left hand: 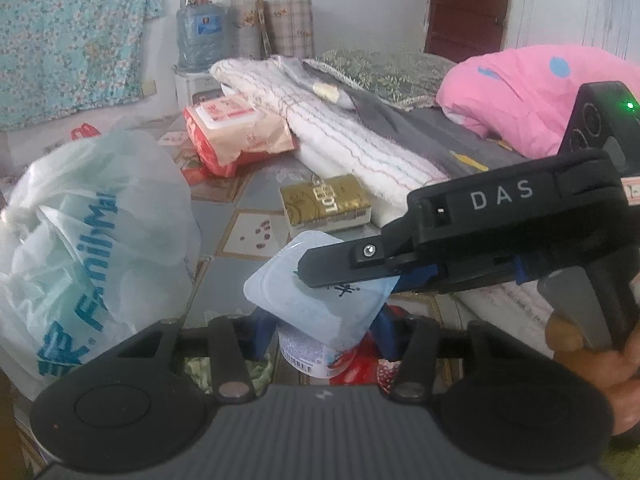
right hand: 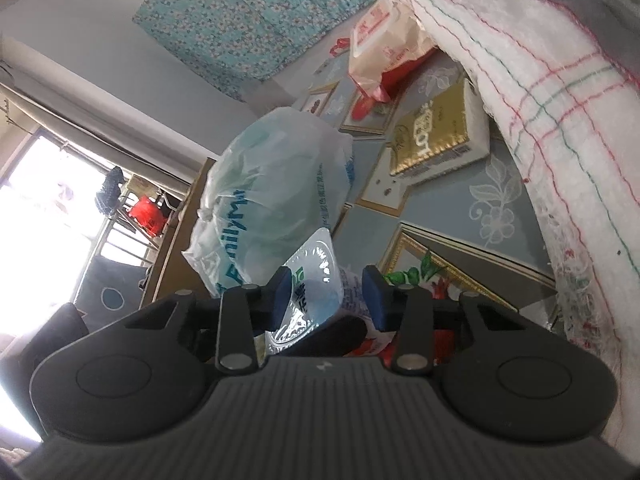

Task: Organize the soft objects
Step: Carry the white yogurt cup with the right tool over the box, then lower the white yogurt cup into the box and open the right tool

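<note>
Currently my left gripper [left hand: 324, 336] clamps yogurt cup [left hand: 316, 354] by its sides between blue pads. My right gripper [right hand: 330, 298] reaches in over cup's foil lid [left hand: 320, 292], jaws spread, lid between them, contact unclear. Plastic bag [left hand: 92, 248] left of jaws; gold packet [left hand: 324, 204] and folded towel [left hand: 340, 136] ahead on table [left hand: 232, 248].

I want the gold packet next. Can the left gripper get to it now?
Probably not yet. The left gripper is shut on the yogurt cup, and the right gripper crosses in front. The gold packet itself lies uncovered beyond them.
</note>
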The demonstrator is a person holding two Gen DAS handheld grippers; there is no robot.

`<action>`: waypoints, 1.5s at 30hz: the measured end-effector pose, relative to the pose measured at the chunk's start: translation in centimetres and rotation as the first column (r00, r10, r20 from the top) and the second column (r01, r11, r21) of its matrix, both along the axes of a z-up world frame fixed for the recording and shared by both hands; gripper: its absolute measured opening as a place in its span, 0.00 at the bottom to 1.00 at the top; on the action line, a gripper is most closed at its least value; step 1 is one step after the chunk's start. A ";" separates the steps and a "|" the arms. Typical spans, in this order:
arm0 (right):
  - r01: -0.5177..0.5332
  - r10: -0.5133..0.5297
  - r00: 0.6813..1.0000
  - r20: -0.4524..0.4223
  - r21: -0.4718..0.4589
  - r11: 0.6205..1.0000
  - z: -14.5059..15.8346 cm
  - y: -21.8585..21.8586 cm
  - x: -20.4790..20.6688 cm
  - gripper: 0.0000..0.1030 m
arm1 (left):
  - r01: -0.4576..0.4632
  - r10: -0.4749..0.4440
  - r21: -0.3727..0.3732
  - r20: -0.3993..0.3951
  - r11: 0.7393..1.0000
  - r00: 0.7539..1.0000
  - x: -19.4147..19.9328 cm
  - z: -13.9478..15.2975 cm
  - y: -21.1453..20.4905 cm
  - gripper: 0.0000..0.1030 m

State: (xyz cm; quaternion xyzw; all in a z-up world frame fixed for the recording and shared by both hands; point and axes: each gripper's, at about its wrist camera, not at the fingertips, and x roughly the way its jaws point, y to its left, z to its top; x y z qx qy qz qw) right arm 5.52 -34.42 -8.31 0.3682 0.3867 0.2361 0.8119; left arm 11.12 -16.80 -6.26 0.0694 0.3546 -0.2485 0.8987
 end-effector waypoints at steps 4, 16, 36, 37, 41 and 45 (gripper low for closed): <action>0.001 0.000 0.999 0.032 -0.001 1.000 1.7 0.4 -0.7 0.38 | -0.002 0.003 -0.012 0.031 1.000 1.000 -0.8 1.6 0.7 0.50; -0.100 0.103 0.972 0.212 -0.027 0.995 10.7 7.4 -2.1 0.41 | -0.088 0.103 -0.069 0.258 0.994 0.961 -4.8 9.1 7.5 0.50; -0.665 0.664 0.746 -0.057 -0.118 0.737 11.5 39.6 7.8 0.45 | -0.566 0.566 -0.032 -0.002 0.824 0.824 -4.0 9.0 31.6 0.50; -0.677 0.672 0.735 -0.087 -0.133 0.724 10.8 40.8 8.0 0.45 | -0.574 0.573 -0.027 -0.033 0.818 0.819 -3.9 8.2 32.3 0.50; -0.695 0.676 0.719 -0.164 -0.171 0.698 8.7 43.9 8.5 0.46 | -0.600 0.593 -0.013 -0.135 0.800 0.794 -2.9 5.8 34.8 0.50; -0.706 0.677 0.708 -0.200 -0.168 0.688 6.8 45.8 9.2 0.45 | -0.617 0.609 0.008 -0.169 0.787 0.775 -2.4 4.4 36.0 0.50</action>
